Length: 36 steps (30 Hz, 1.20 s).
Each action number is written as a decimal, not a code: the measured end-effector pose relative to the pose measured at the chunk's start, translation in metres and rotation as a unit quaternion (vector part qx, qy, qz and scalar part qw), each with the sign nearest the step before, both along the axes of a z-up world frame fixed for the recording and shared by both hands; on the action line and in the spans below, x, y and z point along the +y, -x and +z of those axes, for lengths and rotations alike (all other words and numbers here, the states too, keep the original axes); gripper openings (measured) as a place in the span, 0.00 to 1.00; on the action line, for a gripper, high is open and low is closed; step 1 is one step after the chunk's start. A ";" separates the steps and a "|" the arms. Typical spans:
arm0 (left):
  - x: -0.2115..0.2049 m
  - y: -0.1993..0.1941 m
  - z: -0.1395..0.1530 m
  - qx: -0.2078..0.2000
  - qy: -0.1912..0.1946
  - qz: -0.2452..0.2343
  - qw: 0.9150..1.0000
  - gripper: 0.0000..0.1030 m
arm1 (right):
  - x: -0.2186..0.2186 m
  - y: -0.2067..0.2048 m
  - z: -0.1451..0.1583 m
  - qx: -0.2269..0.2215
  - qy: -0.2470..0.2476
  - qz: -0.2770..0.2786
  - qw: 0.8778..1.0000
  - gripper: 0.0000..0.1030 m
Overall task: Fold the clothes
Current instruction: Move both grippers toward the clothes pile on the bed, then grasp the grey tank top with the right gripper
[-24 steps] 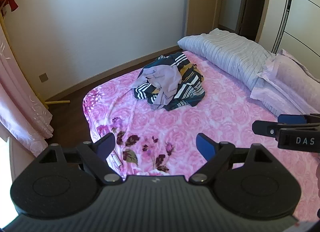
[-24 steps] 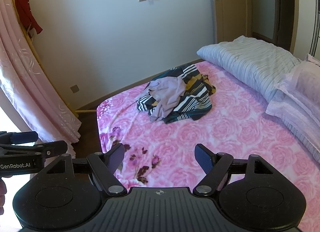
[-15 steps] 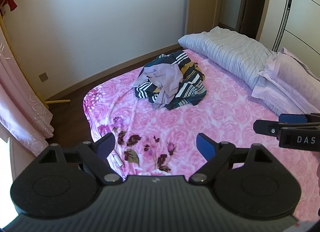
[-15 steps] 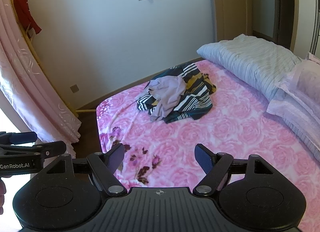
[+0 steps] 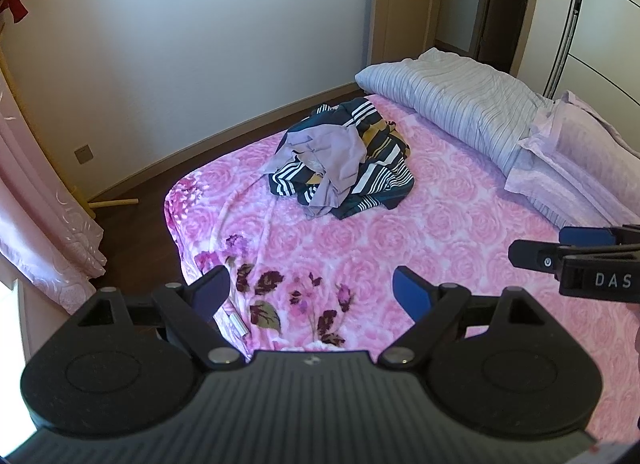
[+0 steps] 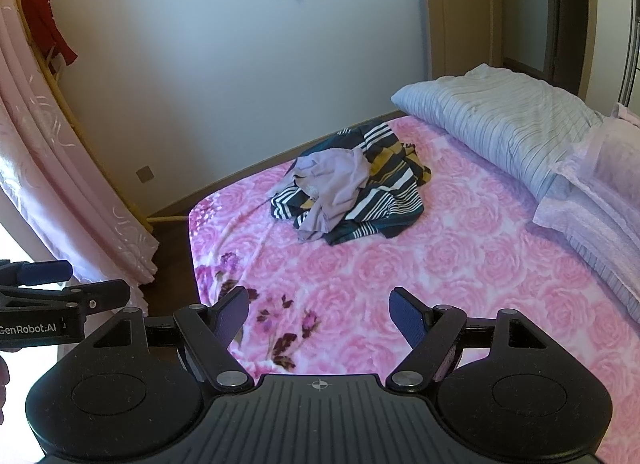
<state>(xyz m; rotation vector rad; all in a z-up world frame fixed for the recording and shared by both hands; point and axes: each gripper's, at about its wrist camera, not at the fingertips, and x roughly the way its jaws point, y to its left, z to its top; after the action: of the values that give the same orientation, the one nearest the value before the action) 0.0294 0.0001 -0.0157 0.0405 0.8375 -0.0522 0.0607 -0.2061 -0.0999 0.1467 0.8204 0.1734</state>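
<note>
A heap of clothes lies on the pink floral bed [image 5: 460, 232]: a crumpled lilac garment [image 5: 340, 156] [image 6: 336, 180] on top of a dark striped one [image 5: 380, 172] [image 6: 384, 192]. My left gripper [image 5: 310, 286] hangs open over the bed's near end, well short of the heap, nothing between its blue pads. My right gripper [image 6: 320, 310] is open too, also empty and far from the clothes. Each gripper shows at the edge of the other's view: the right gripper [image 5: 560, 242] at the right edge, the left gripper [image 6: 60, 284] at the left edge.
A striped grey duvet [image 5: 460, 104] and pale pink pillows [image 5: 580, 160] lie along the bed's right side. Pink curtains [image 6: 60, 184] hang at the left beside a wooden rack with a red garment [image 6: 48, 36]. Dark floor [image 5: 132, 224] runs between bed and wall; a door [image 6: 460, 8] stands beyond.
Both grippers have drifted a little toward the bed, so the heap sits slightly lower in both views. Their jaws stay wide and empty.
</note>
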 end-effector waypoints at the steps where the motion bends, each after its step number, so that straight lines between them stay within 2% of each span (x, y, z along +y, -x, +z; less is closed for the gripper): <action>1: 0.000 -0.001 0.000 0.001 0.000 -0.001 1.000 0.84 | 0.000 -0.001 0.000 0.001 0.000 -0.001 1.000 0.72; 11: -0.002 -0.025 -0.010 0.010 0.000 -0.017 1.000 0.84 | -0.003 -0.019 -0.008 0.010 0.000 -0.015 1.000 0.72; 20: 0.002 -0.073 -0.028 0.029 0.006 -0.044 0.999 0.84 | -0.005 -0.051 -0.022 0.025 0.000 -0.042 0.999 0.72; 29: 0.032 -0.159 -0.074 0.083 0.009 -0.062 0.995 0.84 | 0.009 -0.123 -0.060 0.056 -0.003 -0.054 0.997 0.72; 36: 0.058 -0.250 -0.123 0.113 0.001 -0.075 0.991 0.84 | 0.027 -0.201 -0.102 0.055 0.007 -0.065 0.996 0.71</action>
<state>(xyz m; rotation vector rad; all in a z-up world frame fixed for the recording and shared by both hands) 0.2790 0.0584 -0.1389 0.0962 1.0598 -0.2018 0.2612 -0.1793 -0.2022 0.1982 0.9191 0.0367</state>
